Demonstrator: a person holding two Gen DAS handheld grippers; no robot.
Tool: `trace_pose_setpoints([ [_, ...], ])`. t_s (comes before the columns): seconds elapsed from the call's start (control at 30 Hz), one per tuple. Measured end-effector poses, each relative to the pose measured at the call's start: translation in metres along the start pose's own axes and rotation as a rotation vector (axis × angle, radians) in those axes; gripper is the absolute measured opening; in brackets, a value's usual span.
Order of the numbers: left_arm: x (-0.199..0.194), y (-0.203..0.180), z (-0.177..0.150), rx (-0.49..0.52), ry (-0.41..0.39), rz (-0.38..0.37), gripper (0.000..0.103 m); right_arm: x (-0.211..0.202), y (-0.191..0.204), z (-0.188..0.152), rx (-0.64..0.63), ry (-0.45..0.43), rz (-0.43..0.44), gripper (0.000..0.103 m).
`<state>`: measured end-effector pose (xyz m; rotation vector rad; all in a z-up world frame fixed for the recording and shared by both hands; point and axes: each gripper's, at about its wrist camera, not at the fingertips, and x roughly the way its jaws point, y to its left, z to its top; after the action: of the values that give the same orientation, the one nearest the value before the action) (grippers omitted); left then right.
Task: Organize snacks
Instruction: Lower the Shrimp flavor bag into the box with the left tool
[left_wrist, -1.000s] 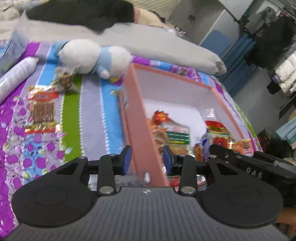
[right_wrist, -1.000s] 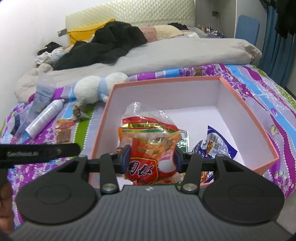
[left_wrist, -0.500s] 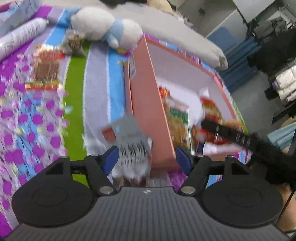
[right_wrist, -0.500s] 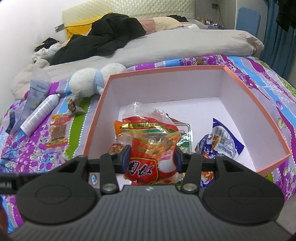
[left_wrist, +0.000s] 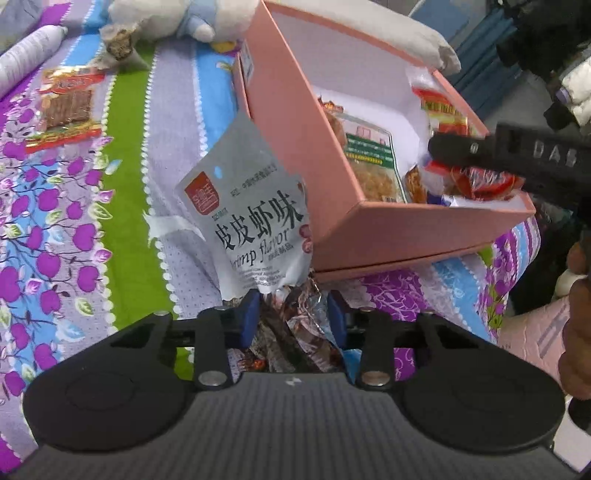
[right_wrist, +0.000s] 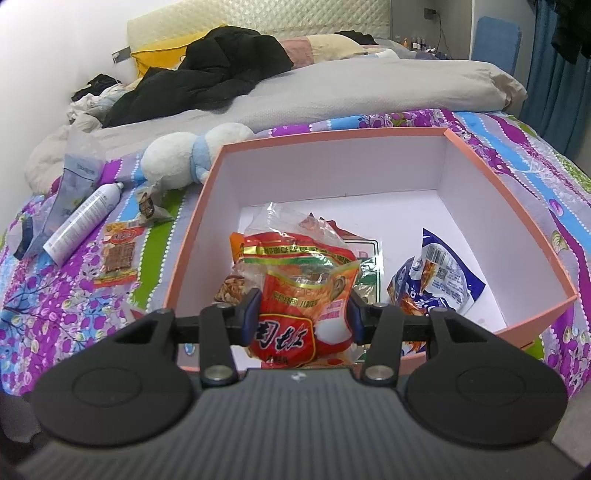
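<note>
- Snacks: our right gripper (right_wrist: 302, 317) clamps a red packet (right_wrist: 295, 317) over the pink box (right_wrist: 192, 236).
- Our left gripper (left_wrist: 291, 317), jaws just closing, pinches a brown wrapper (left_wrist: 295, 325) beside a grey shrimp packet (left_wrist: 255, 218) at the box's outer corner.

One pink box (right_wrist: 373, 134) lies ahead of the right tool's jaws with at least four snack packets in it, two flat packets (right_wrist: 119, 254) and one white bottle (right_wrist: 83, 223) to its left, beside one plush toy (right_wrist: 184, 162).

Quilted headboard (right_wrist: 258, 22), white wall (right_wrist: 55, 55), blue curtain (right_wrist: 554, 74), floral bedspread (right_wrist: 55, 295).
</note>
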<state>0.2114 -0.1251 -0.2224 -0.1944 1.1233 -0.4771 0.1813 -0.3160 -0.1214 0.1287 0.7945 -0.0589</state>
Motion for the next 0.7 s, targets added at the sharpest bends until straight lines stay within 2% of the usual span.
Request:
trace_pose_setpoints([
  [0.1,-0.014,0.003,0.003,-0.003,-0.033,0.003,0.037,-0.002,0.002,-0.002,-0.003,0.003,0.011,0.049],
  [0.3,-0.053,0.000,0.023,-0.001,-0.124,0.023,0.036,-0.007,0.002,-0.001,-0.003,-0.010,0.022,0.049],
  [0.5,-0.097,-0.032,0.056,0.063,-0.236,-0.001,0.036,-0.014,-0.003,0.005,-0.011,-0.025,0.016,0.049],
  [0.6,-0.101,-0.051,0.076,0.099,-0.277,-0.037,0.036,-0.014,-0.011,0.010,0.001,-0.032,0.011,0.049],
  [0.7,-0.087,-0.069,0.095,0.133,-0.273,-0.061,0.037,-0.010,-0.020,0.017,0.010,-0.036,-0.001,0.049],
])
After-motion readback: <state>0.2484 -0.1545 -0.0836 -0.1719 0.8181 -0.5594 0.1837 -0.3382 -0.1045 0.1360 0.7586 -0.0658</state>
